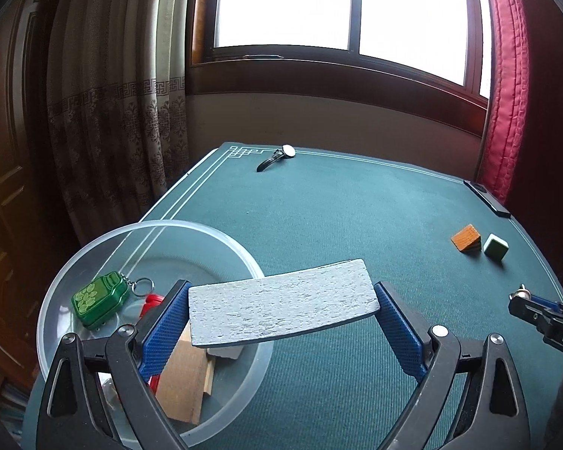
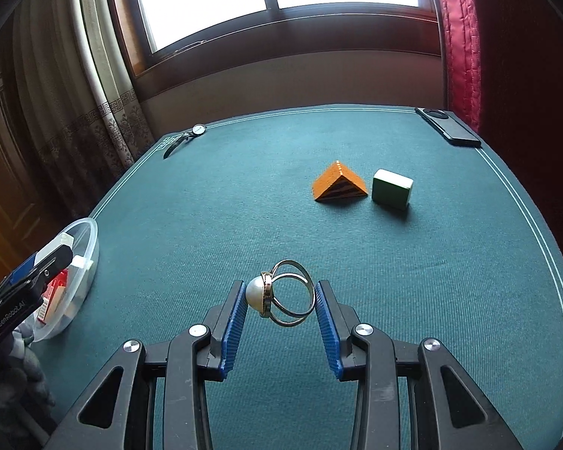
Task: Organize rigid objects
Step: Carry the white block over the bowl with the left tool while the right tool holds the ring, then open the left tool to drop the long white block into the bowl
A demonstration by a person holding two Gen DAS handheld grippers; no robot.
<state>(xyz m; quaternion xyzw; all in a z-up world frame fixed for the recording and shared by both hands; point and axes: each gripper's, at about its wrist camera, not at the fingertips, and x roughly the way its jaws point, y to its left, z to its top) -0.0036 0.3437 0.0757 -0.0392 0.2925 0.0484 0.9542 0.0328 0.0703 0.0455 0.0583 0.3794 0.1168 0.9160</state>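
The left gripper (image 1: 281,309) is clamping a grey slab (image 1: 281,302) by its two short ends, the blue pads (image 1: 165,322) pressing against each end. The slab is lying flat between the fingers, hanging partly over the near right rim of a clear bowl (image 1: 56,288) and partly over the green table (image 1: 356,217). Inside the bowl a green keychain (image 1: 100,299) is resting beside a red item (image 1: 152,302), with a wooden board (image 1: 185,382) leaning under the slab.

The right gripper (image 2: 279,300) is pinching a pearl ring (image 2: 277,292) above the table: the pearl is touching the left pad, the band's far side is touching the right pad. The ring is standing on edge across the gap.

Farther along the table an orange wedge (image 2: 337,183) and a green block (image 2: 392,187) are sitting just beside each other, well apart from both grippers. A watch (image 2: 185,137) is lying near the far left corner, and a phone (image 2: 446,125) is lying at the far right edge.
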